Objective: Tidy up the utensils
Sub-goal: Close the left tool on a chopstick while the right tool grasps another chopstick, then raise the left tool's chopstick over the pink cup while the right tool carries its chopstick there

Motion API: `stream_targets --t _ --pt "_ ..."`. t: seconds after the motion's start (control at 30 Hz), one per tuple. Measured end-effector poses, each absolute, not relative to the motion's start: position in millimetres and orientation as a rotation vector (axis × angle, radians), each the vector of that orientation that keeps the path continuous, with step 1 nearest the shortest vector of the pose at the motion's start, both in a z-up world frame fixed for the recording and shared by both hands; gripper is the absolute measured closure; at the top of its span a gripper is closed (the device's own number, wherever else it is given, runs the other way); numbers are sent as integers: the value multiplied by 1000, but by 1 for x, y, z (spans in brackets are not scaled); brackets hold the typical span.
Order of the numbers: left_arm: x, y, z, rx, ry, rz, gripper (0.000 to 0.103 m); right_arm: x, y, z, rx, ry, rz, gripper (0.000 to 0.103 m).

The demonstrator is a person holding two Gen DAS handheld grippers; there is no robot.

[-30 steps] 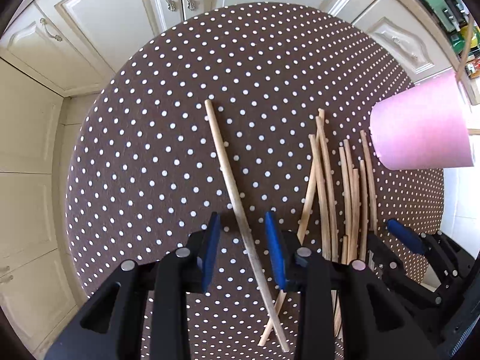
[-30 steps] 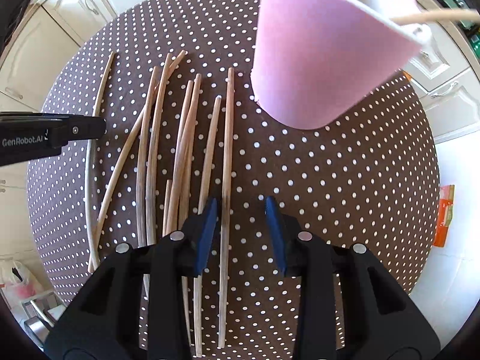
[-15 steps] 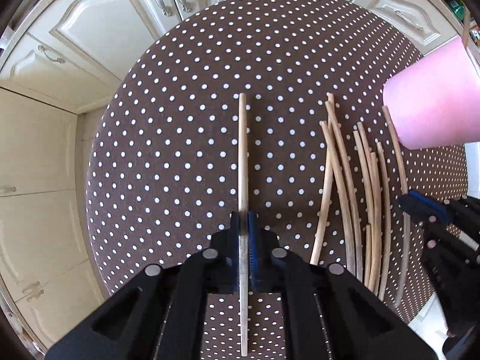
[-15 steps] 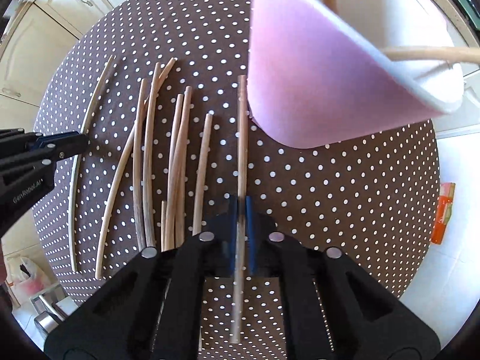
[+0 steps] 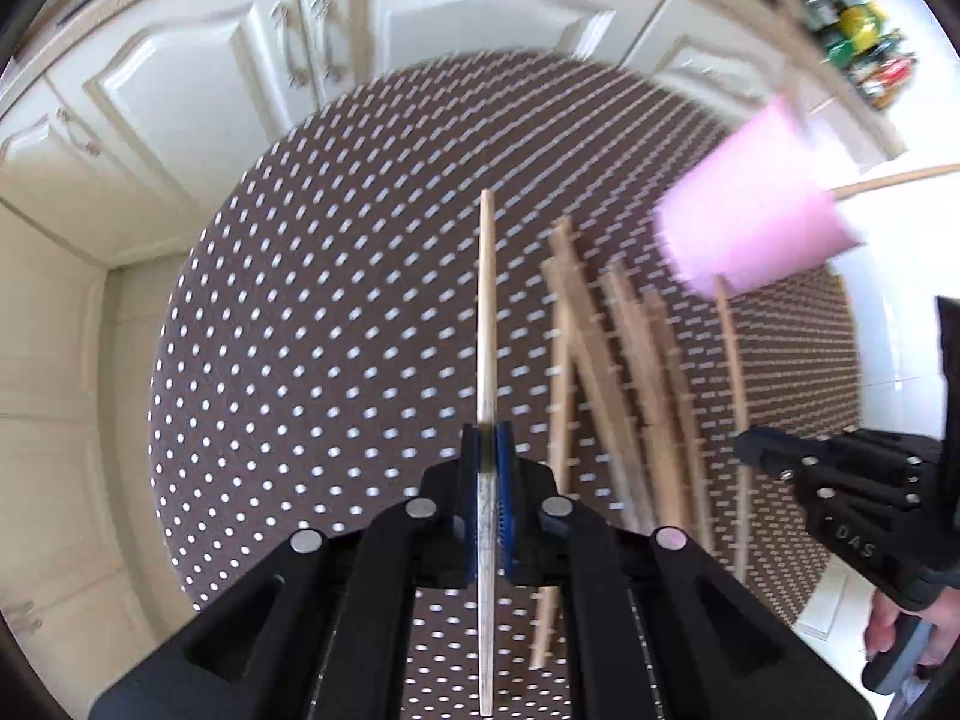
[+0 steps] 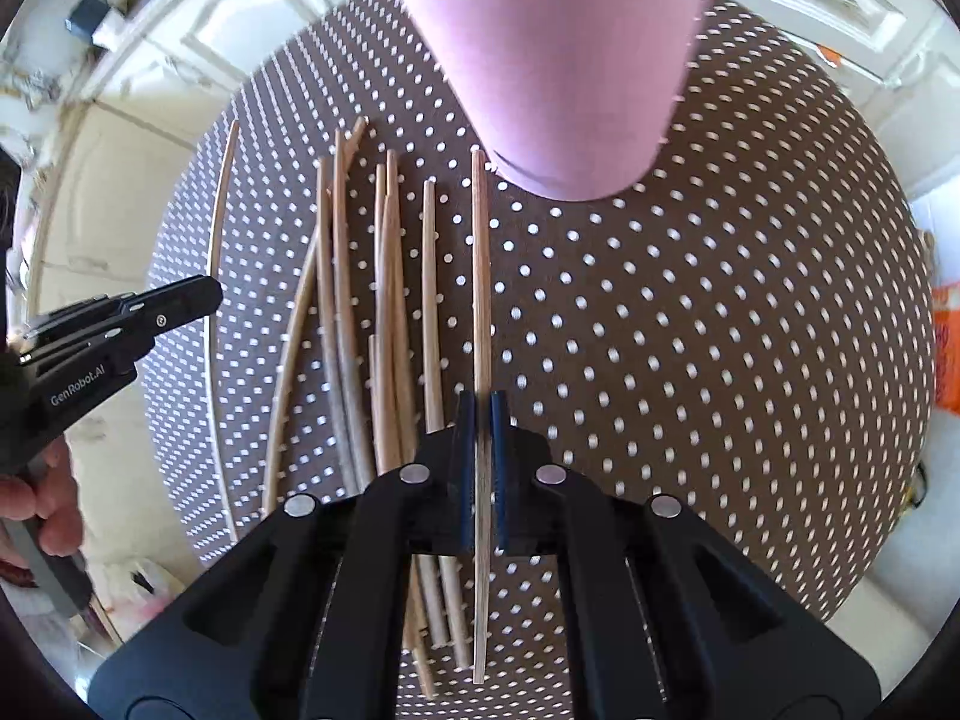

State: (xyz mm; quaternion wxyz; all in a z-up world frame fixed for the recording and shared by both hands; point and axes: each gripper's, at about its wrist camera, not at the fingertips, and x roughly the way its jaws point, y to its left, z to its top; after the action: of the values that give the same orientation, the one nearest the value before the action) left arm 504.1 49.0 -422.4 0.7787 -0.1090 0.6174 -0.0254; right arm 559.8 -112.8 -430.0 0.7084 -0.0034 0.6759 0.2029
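My left gripper (image 5: 487,433) is shut on a wooden chopstick (image 5: 487,300) and holds it above the dotted brown tablecloth (image 5: 336,312). My right gripper (image 6: 480,405) is likewise shut on another chopstick (image 6: 479,276), whose far tip reaches the base of the pink cup (image 6: 558,66). Several loose chopsticks (image 6: 384,312) lie side by side on the cloth to the left of the right gripper. In the left wrist view that pile (image 5: 630,360) is to the right, below the pink cup (image 5: 750,228), which has sticks standing in it.
The round table (image 6: 720,330) stands before cream cabinet doors (image 5: 198,78). A person's hand (image 6: 42,510) holds the left gripper's body (image 6: 90,354) at the table's left edge. An orange packet (image 6: 945,354) lies beyond the right edge.
Both grippers went from open around a chopstick to shut on it. Each has since lifted its stick off the cloth; the right one has moved toward the pink cup.
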Motion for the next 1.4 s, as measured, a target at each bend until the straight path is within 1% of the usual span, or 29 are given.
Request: stream_targets --t 0.17,0.37,0.43,0.6,0.8,1.07,1.4 --pt "467 43 -381 -217 1210 -123 98 541 -136 -401 94 1405 461 98" --pt "453 19 -338 -213 1035 -205 98 497 -178 -345 201 1248 462 98" --pt "449 12 -324 -215 985 -223 98 497 -181 -332 231 1190 459 98" --pt "460 -4 -286 -219 876 -254 98 508 -201 -276 292 1002 449 98" --pt "488 -13 -253 -220 750 -271 98 517 -203 -232 301 799 452 98" --pt "527 -24 -225 -254 607 -262 97 557 -198 -213 278 660 455 97" --pt "565 -39 -236 -264 540 -219 97 594 -200 -219 265 582 442 97"
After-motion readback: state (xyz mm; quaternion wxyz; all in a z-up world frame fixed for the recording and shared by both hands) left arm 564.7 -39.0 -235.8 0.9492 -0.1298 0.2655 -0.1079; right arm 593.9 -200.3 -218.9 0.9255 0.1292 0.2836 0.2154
